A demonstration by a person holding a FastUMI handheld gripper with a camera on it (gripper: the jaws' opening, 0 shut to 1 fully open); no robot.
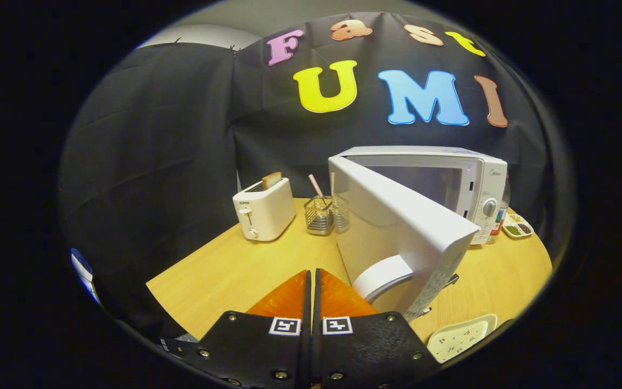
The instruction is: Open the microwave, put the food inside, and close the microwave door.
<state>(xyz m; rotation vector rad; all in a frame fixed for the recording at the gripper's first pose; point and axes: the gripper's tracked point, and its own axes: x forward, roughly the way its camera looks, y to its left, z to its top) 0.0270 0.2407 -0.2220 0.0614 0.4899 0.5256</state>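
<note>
A white microwave stands at the back right of the wooden table. Its door hangs wide open and swings out toward me, showing the pale cavity behind it. The door's curved white handle is just right of my fingers. My gripper is shut with nothing between its fingers, low over the table and left of the door's outer face. A slice of toast sticks up from a white toaster at the back left.
A wire basket with striped straws stands between toaster and microwave. A small divided dish with toppings and a bottle sit right of the microwave. A white flat object with dark marks lies at the table's near right edge.
</note>
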